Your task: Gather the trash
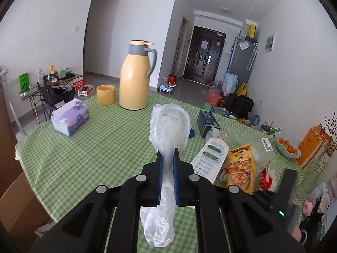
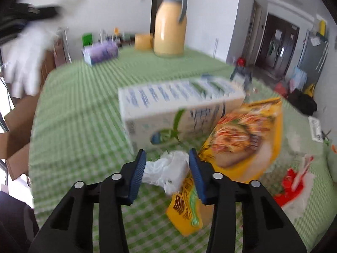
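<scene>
The left gripper [image 1: 167, 158] sits at the lower centre of its view with its blue pads [image 1: 160, 175] pressed tight on a white plastic bag [image 1: 168, 126]; the bag bulges upward past the fingertips and a crumpled tail hangs down behind the jaws. Beyond it lies the green checked tablecloth [image 1: 84, 158]. To the right of the bag sit a white carton [image 1: 210, 158], a yellow food packet [image 1: 240, 168] and a red-and-white wrapper [image 1: 267, 177], close together. Higher up stand a yellow thermos jug [image 1: 135, 78] and a yellow cup [image 1: 105, 94], with a purple tissue pack [image 1: 70, 117] at the left.

The right gripper [image 2: 167, 158], in a blurred view, has its jaws partly apart around a crumpled white wrapper [image 2: 166, 170] lying on the cloth; the left pad [image 2: 138, 172] looks to touch it, while contact at the right pad cannot be told. Just above is the white carton [image 2: 174, 107], to the right the yellow food packet [image 2: 242, 135], and the red wrapper [image 2: 292, 187] at lower right. The bag held by the other gripper shows as a white blur at the upper left [image 2: 25, 59]
</scene>
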